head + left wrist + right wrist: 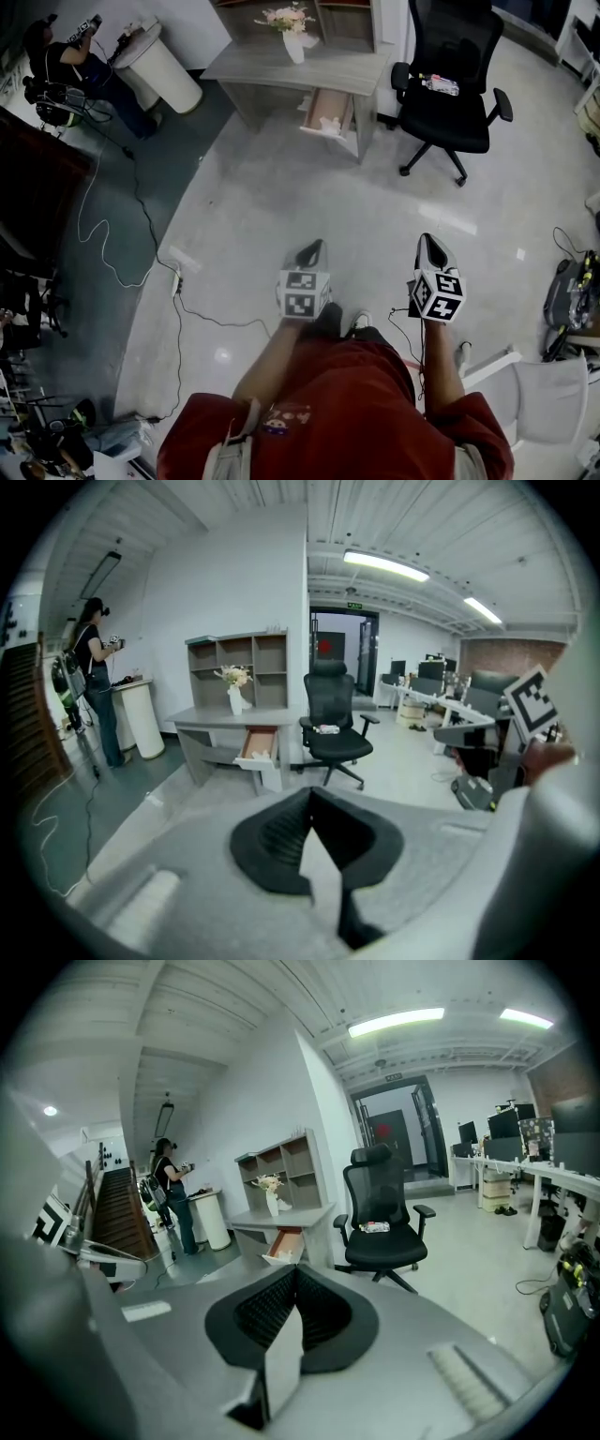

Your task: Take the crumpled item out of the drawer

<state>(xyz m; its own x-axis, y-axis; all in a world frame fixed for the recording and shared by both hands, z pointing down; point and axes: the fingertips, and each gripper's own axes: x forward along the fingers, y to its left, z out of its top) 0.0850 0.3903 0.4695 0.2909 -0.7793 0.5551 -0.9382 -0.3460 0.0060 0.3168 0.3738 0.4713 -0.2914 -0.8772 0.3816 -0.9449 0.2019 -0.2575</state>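
A grey desk [291,67] stands far ahead across the floor, with one wooden drawer [328,114] pulled open. A white crumpled item [331,125] lies at the drawer's front. The same drawer [258,746] and crumpled item [261,755] show small in the left gripper view, and again as drawer [284,1244] and item [277,1258] in the right gripper view. My left gripper [313,247] and right gripper [429,242] are held side by side in front of me, well short of the desk. Both are shut with nothing between the jaws.
A black office chair [448,86] with a small packet [441,85] on its seat stands right of the desk. A flower vase [293,33] sits on the desktop. A person [67,58] stands far left by a white pedestal [167,67]. A cable [141,225] trails over the floor; a white chair [551,394] is near right.
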